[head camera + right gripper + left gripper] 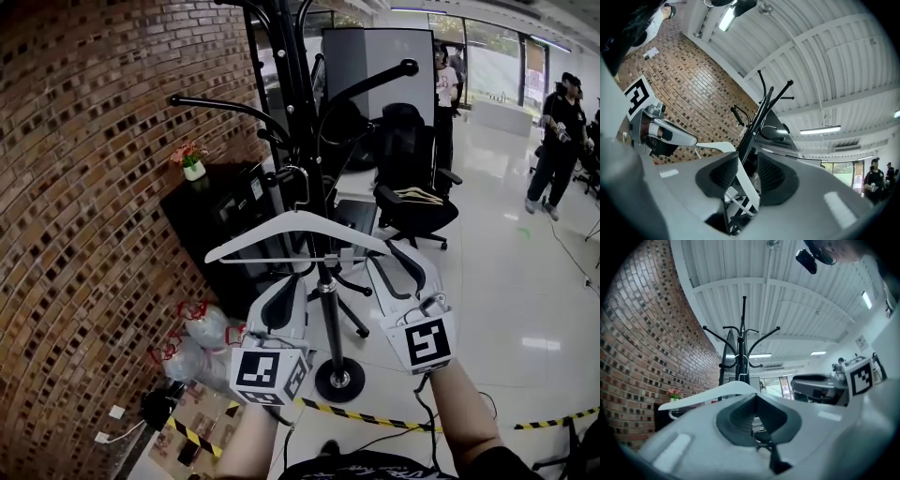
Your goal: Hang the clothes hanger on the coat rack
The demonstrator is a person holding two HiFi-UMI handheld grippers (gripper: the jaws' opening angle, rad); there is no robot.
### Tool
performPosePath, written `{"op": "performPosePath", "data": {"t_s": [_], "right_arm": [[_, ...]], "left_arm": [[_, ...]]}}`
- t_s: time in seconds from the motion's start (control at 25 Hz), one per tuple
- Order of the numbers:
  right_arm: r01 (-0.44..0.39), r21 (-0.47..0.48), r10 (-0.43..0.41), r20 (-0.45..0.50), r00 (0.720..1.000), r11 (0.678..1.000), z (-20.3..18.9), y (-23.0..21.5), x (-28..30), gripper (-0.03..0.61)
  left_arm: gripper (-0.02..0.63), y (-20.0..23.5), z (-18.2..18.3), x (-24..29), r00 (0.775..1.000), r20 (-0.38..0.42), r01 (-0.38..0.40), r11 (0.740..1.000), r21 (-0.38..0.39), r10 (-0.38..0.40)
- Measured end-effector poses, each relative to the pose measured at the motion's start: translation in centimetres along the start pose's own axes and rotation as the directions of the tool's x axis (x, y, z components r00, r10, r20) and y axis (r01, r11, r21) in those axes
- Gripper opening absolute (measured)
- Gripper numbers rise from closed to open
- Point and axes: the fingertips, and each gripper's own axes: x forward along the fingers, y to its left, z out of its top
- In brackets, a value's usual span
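A white clothes hanger (281, 230) hangs level in the air in front of the black coat rack (324, 300), its hook (300, 183) close to the pole and below the rack's curved arms. My left gripper (302, 272) is under the hanger's middle. In the left gripper view its jaws (756, 395) meet at the tips, shut on the hanger (708, 394). My right gripper (389, 248) is at the hanger's right end. In the right gripper view the white hanger arm (745, 183) lies between its jaws (747, 157) against the left pad, with a gap to the right pad.
A brick wall (84, 187) runs along the left. A black cabinet (216, 216) carries a small flower pot (193, 169). A black office chair (412, 192) stands behind the rack. Plastic bags (192, 342) and striped tape (375, 419) lie on the floor. A person (553, 141) stands far right.
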Motion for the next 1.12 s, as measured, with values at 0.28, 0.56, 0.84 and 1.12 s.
{"op": "performPosePath", "data": {"t_s": [0.28,0.56,0.84,1.12], "right_arm": [[-0.08,0.079,0.079,0.013,0.997,0.994,-0.5,3.0,-3.2,0.06],[-0.15,0.165,0.152,-0.003,0.988,0.975,-1.9,3.7,-6.9,0.029],[-0.218,0.205,0.221,0.01,0.975,0.954,-1.7,4.8,-9.3,0.012],[-0.254,0.241,0.257,0.021,0.966,0.937,-1.0,5.9,-9.8,0.009]], "left_arm": [[0.005,-1.3,-0.3,-3.2,0.997,-0.033,-0.076,0.997,-0.002,0.076],[0.005,-5.1,-0.8,-4.7,0.991,-0.058,-0.118,0.993,-0.002,0.117],[0.005,-7.0,-0.4,-6.9,0.984,-0.069,-0.167,0.986,0.01,0.167],[0.005,-7.2,-0.4,-8.9,0.979,-0.079,-0.186,0.983,0.016,0.186]]}}
